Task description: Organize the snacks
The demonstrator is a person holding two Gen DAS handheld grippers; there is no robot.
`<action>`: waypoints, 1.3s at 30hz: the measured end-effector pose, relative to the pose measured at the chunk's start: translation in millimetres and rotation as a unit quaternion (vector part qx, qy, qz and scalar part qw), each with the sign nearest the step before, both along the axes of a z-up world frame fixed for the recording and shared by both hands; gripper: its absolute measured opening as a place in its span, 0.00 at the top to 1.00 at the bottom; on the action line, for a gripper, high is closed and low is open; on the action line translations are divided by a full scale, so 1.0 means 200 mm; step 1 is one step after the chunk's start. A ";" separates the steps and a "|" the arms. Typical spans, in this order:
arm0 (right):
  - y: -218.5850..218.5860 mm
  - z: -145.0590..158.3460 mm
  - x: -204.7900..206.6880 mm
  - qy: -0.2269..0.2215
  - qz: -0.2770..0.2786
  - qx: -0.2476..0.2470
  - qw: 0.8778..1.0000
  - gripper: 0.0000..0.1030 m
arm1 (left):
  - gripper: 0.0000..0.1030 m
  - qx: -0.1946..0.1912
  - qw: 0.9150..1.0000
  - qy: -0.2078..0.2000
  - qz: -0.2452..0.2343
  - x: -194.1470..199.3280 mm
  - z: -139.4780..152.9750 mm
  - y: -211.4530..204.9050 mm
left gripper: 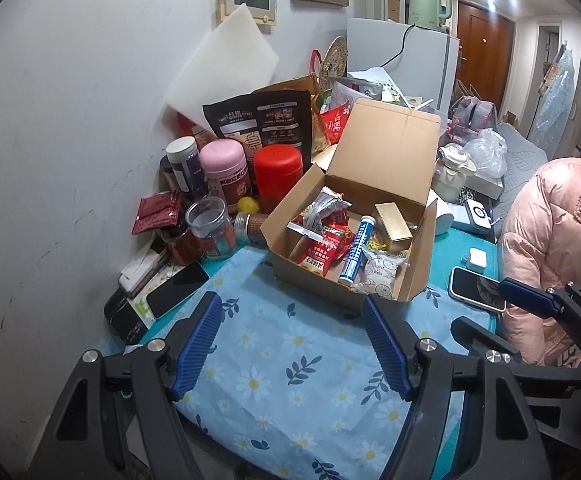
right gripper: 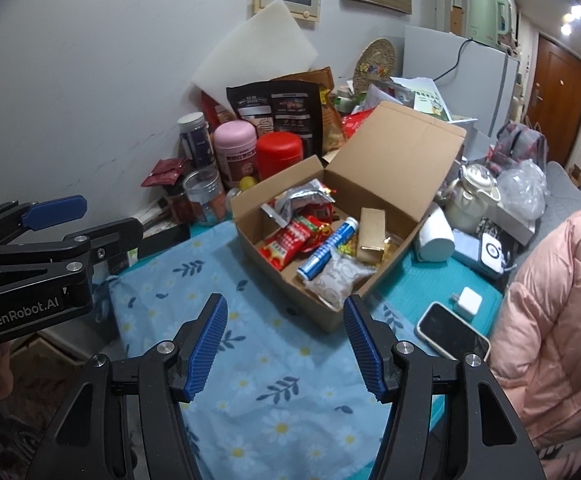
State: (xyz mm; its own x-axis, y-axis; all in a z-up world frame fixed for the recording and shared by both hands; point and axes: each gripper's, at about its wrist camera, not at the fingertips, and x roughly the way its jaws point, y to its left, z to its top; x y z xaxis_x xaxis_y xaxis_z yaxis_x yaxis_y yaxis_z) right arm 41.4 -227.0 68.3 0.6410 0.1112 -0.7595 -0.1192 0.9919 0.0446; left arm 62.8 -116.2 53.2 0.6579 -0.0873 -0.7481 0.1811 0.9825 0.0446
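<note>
An open cardboard box (left gripper: 378, 152) (right gripper: 394, 160) stands on the floral cloth, lid up. Inside lie red snack packets (left gripper: 324, 250) (right gripper: 290, 240), a silver packet (left gripper: 322, 208) (right gripper: 298, 196), a blue-and-white tube (left gripper: 356, 250) (right gripper: 326, 250), a gold box (left gripper: 392, 222) (right gripper: 372, 234) and a white patterned packet (left gripper: 380, 274) (right gripper: 338, 278). My left gripper (left gripper: 292, 312) is open and empty, just short of the box's front. My right gripper (right gripper: 286, 312) is open and empty, in front of the box's near corner. The left gripper also shows at the right wrist view's left edge (right gripper: 56, 220).
Jars, a pink tin (left gripper: 226, 170), a red tin (left gripper: 278, 174) and a black pouch (left gripper: 262, 120) crowd the wall behind the box. Phones lie at left (left gripper: 176, 288) and right (left gripper: 476, 288). A charger (right gripper: 466, 302), a teapot (right gripper: 472, 196) and a person in a pink jacket (right gripper: 562, 320) are at right.
</note>
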 end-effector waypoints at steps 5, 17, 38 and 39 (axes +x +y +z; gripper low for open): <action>0.00 0.00 0.00 0.002 0.000 0.002 1.000 0.41 | 0.30 -0.002 1.000 0.001 0.000 -0.01 0.00 0.01; 0.02 -0.02 0.01 0.006 0.002 0.003 1.000 0.41 | 0.30 -0.005 1.000 0.010 0.004 -0.02 0.00 0.04; 0.03 -0.03 0.02 0.012 0.018 0.003 1.000 0.41 | 0.30 -0.005 1.000 0.016 0.027 -0.04 -0.02 0.07; 0.03 -0.03 0.02 0.013 0.018 0.003 1.000 0.41 | 0.30 -0.004 0.999 0.016 0.027 -0.04 -0.02 0.07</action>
